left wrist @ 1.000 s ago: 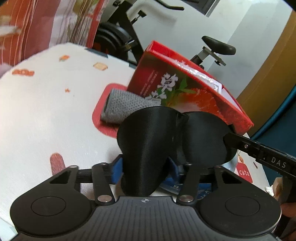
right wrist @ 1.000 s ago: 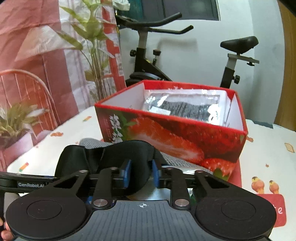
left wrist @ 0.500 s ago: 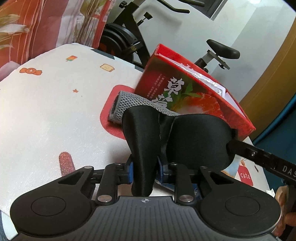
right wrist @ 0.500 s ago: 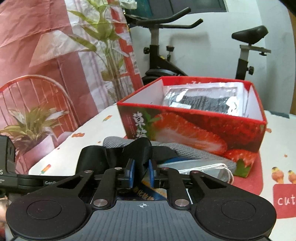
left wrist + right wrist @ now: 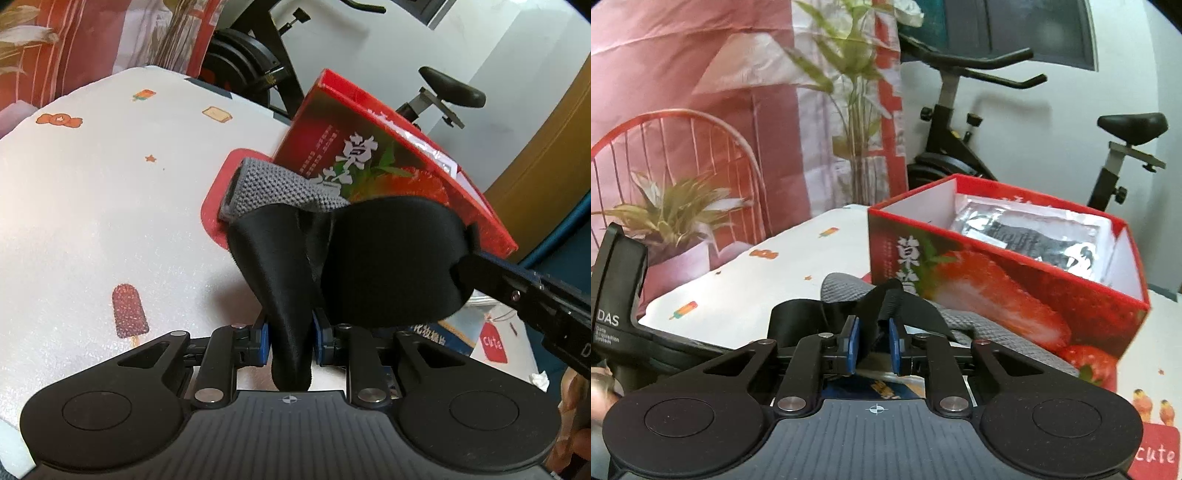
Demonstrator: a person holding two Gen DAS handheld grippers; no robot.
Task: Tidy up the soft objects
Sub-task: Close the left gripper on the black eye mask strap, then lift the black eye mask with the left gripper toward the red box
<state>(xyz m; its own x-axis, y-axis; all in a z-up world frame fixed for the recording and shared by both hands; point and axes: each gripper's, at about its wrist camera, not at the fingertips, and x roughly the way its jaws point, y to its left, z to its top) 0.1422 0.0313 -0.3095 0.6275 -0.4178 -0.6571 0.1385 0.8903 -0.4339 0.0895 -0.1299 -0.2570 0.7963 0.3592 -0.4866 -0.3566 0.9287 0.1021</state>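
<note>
Black sleep mask (image 5: 388,258) held off the table (image 5: 92,221) by both grippers, in front of the red strawberry box (image 5: 1015,288).

Left gripper (image 5: 290,338) was clamped on the mask's satin end; its jaws had just been closing on that fold, wide a second earlier. Right gripper (image 5: 873,345) was pinched on the mask's other end, nearly closed, as before. Box was open-topped and held a silvery plastic packet (image 5: 1030,236). Grey knit cloth (image 5: 273,192) lay against the box, behind the mask. Since a second ago the box sat further right in the right view.
</note>
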